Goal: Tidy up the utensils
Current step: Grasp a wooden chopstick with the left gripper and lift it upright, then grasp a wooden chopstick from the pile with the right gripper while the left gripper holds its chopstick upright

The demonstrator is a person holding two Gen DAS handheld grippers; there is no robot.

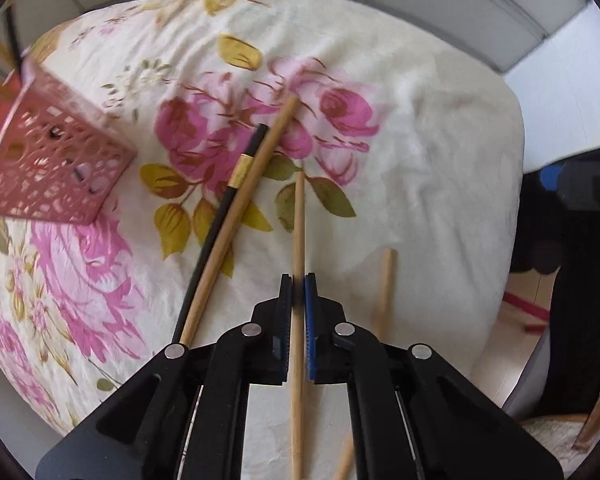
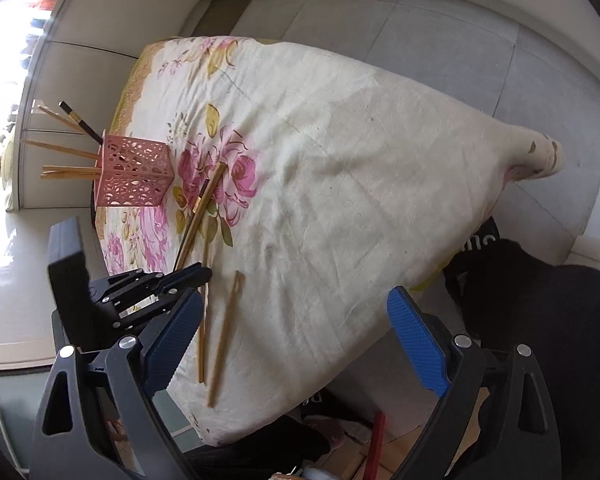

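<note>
My left gripper [image 1: 299,280] is shut on a wooden chopstick [image 1: 299,216] that lies along its fingers over the floral cloth [image 1: 420,152]. It also shows in the right wrist view [image 2: 202,274]. A black chopstick with a gold band [image 1: 228,196] and another wooden chopstick [image 1: 240,208] lie side by side to its left. One more wooden chopstick [image 1: 384,288] lies to its right. A pink perforated holder [image 1: 56,160] stands at the left and holds several chopsticks [image 2: 66,148]. My right gripper [image 2: 296,340] is open and empty above the table's near edge.
The cloth-covered table [image 2: 360,184] ends close on the right and near sides. Dark bags [image 2: 540,300] and a red stick [image 2: 374,444] sit on the floor beside it. Grey wall panels [image 2: 380,20] stand behind.
</note>
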